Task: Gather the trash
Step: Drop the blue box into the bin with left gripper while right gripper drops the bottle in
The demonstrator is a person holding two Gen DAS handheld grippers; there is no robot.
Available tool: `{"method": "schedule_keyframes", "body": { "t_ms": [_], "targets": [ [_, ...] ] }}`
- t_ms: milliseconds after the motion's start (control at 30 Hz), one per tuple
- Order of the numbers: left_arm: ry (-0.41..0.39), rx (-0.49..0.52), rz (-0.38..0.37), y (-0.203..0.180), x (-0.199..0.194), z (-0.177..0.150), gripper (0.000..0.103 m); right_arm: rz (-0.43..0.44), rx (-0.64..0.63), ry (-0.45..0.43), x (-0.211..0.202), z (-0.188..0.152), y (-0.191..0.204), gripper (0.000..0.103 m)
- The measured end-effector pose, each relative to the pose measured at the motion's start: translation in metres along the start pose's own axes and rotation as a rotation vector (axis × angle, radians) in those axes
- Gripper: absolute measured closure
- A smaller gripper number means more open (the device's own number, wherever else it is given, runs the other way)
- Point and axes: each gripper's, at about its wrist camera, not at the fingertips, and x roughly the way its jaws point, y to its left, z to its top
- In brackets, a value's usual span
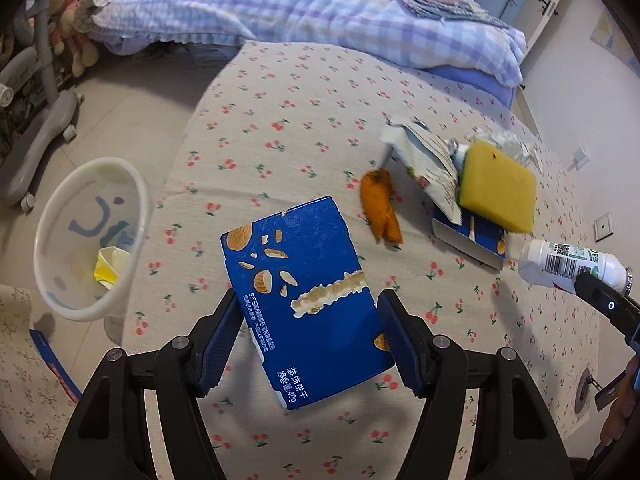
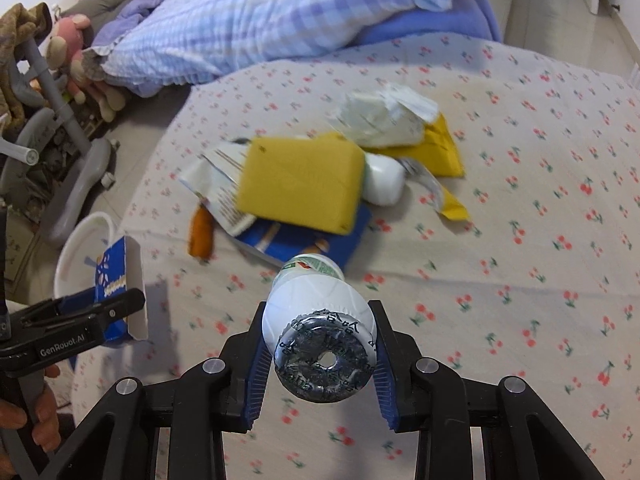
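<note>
My left gripper [image 1: 310, 316] is shut on a blue biscuit box [image 1: 304, 300] and holds it above the cherry-print bed sheet [image 1: 288, 120]. The box and left gripper also show at the left of the right wrist view [image 2: 116, 284]. My right gripper [image 2: 320, 336] is shut on a small white bottle [image 2: 316, 320] with a foil top, which also shows in the left wrist view [image 1: 568, 264]. A white trash bin [image 1: 88, 232] with a yellow scrap inside stands left of the bed. More trash lies ahead: a yellow sponge [image 2: 300, 184], an orange peel [image 1: 378, 208], wrappers [image 2: 380, 120].
A checked blue quilt [image 1: 280, 4] lies at the far end of the bed. A grey chair base [image 1: 36, 132] and plush toys [image 2: 76, 44] stand on the floor at left. A second blue box [image 2: 304, 240] lies under the sponge.
</note>
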Motion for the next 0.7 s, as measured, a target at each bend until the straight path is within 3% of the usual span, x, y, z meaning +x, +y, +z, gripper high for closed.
{"method": "schedule_keyframes", "body": {
  "t_ms": [367, 700],
  "targets": [
    [-0.040, -0.153, 0.059, 0.100, -0.020, 0.024, 0.032, 0.105, -0.065, -0.022, 0.016, 0.032, 0.073, 0.063],
    [-0.024, -0.277, 0.107, 0.189, -0.004, 0.037, 0.031, 0.198, -0.128, 0.048, 0.082, 0.046, 0.156, 0.063]
  ]
}}
